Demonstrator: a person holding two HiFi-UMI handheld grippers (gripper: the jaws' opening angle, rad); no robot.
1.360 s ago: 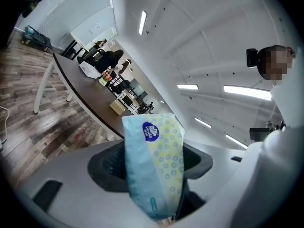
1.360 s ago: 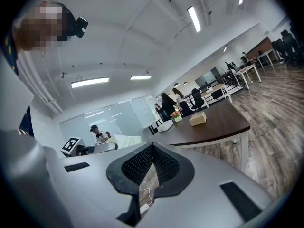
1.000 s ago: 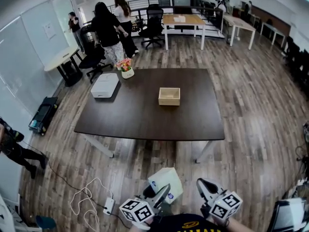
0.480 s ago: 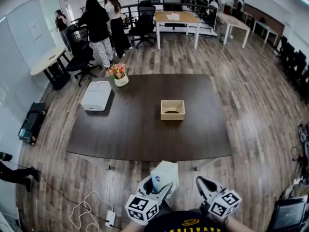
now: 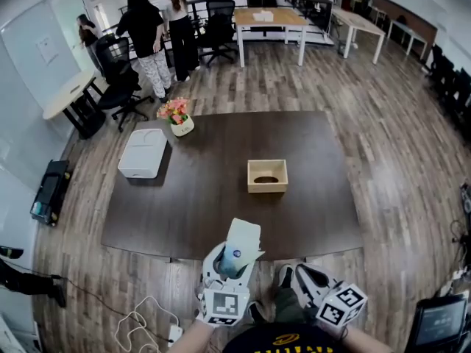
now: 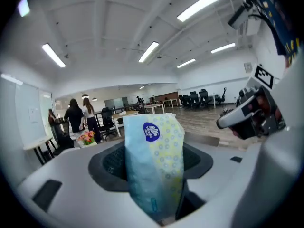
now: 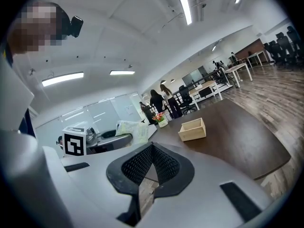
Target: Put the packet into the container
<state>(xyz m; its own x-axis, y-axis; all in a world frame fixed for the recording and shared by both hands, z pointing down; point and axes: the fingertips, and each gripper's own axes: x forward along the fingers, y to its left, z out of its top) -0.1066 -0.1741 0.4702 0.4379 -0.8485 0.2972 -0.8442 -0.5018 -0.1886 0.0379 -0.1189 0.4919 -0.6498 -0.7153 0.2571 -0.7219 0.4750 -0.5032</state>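
Observation:
My left gripper [image 5: 232,258] is shut on a pale blue and yellow packet [image 5: 242,240], which stands up out of its jaws just short of the table's near edge. In the left gripper view the packet [image 6: 155,165] fills the gap between the black pads and carries a round blue logo. The container, a small open wooden box [image 5: 267,176], sits right of the middle of the dark brown table [image 5: 199,204]. My right gripper [image 5: 296,276] is shut and empty, low and to the right. The right gripper view shows its pads meeting [image 7: 151,147], with the box [image 7: 192,129] and the packet [image 7: 132,129] ahead.
A white boxy device [image 5: 143,151] and a flower pot [image 5: 176,116] stand on the table's far left. Behind the table are people [image 5: 147,31], black office chairs [image 5: 118,87] and light tables [image 5: 268,20]. A white cable and power strip [image 5: 147,322] lie on the wooden floor.
Both grippers have come closer to the table's near edge. The left gripper has rolled, so its marker cube now faces up and the packet stands more upright. The right gripper stays shut.

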